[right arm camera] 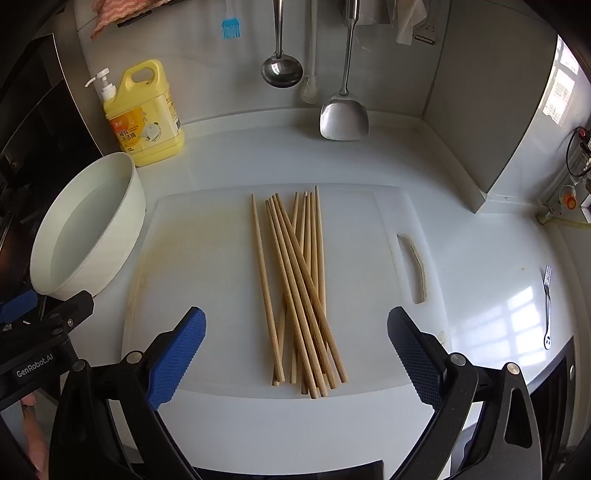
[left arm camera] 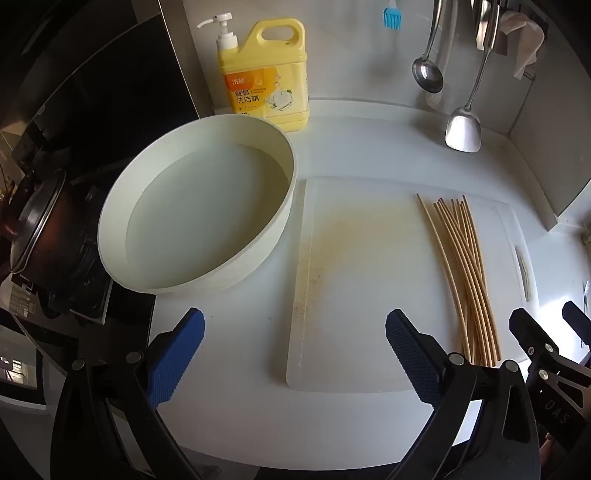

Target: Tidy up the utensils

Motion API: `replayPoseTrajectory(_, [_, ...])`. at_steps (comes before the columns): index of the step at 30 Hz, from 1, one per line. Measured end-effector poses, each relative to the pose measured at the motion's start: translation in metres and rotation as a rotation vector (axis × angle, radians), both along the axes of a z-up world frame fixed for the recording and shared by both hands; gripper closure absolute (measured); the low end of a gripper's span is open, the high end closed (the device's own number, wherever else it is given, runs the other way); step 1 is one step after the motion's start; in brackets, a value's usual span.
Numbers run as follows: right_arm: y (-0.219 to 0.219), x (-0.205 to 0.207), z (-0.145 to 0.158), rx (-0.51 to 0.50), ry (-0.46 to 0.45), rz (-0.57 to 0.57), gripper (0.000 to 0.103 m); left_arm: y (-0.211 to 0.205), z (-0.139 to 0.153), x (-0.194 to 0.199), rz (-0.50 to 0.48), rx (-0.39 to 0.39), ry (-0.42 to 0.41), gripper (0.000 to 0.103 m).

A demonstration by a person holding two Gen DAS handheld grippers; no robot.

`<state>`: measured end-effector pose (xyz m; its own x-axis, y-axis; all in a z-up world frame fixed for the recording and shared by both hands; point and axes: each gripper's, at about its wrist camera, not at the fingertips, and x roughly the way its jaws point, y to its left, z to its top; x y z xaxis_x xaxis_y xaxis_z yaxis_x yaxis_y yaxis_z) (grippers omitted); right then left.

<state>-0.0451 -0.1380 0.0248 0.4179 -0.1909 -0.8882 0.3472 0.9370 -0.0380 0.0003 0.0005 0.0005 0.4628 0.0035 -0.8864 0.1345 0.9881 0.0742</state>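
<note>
Several wooden chopsticks (right arm camera: 299, 291) lie in a loose, crossed bundle on a white cutting board (right arm camera: 199, 266). My right gripper (right arm camera: 295, 343) hovers above their near ends, open, nothing between its blue pads. In the left wrist view the same chopsticks (left arm camera: 461, 273) lie at the right of the cutting board (left arm camera: 351, 280). My left gripper (left arm camera: 295, 347) stands open over the board's near left part, empty. A round white basin (left arm camera: 199, 210) holding water sits left of the board. The right gripper's black fingers (left arm camera: 532, 339) show at the right edge.
A yellow dish soap jug (left arm camera: 266, 74) stands behind the basin (right arm camera: 88, 225). A steel ladle (right arm camera: 281, 66), a spatula (right arm camera: 343, 114) and a blue brush (right arm camera: 231, 28) hang on the back wall. A fork (right arm camera: 547, 306) lies on the counter at right. A dark stove with a pot (left arm camera: 37, 236) is at left.
</note>
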Motion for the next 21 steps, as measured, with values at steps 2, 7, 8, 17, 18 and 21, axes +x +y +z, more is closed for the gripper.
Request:
replayPoseTrajectory(2, [-0.0001,-0.0004,0.0003,-0.002,0.001,0.000,0.009,0.0002,0.0002,0.0004,0.005,0.000,-0.001,0.006])
replayPoseTrajectory(7, [0.0000,-0.0014,0.0010,-0.006,0.000,-0.001,0.009,-0.0003,0.0001,0.0012,0.015,-0.001,0.001,0.006])
replayPoseTrajectory(8, [0.0000,-0.0014,0.0010,-0.005,0.001,-0.001,0.009,-0.0006,0.0002,0.0013,0.017,-0.001,0.000,0.006])
replayPoseTrajectory(17, [0.0005,-0.0021,0.0028,-0.006,0.000,-0.001,0.009,-0.0003,0.0002,-0.0006,-0.005,-0.005,0.000,0.006])
replayPoseTrajectory(18, [0.0007,-0.0021,0.0030,-0.006,0.000,0.000,0.009,-0.0003,0.0002,-0.0006,-0.005,-0.005,-0.001,0.006])
replayPoseTrajectory(21, [0.0011,-0.0022,0.0035,-0.006,0.000,-0.001,0.009,-0.0004,0.0004,-0.0005,-0.005,-0.005,-0.001,0.006])
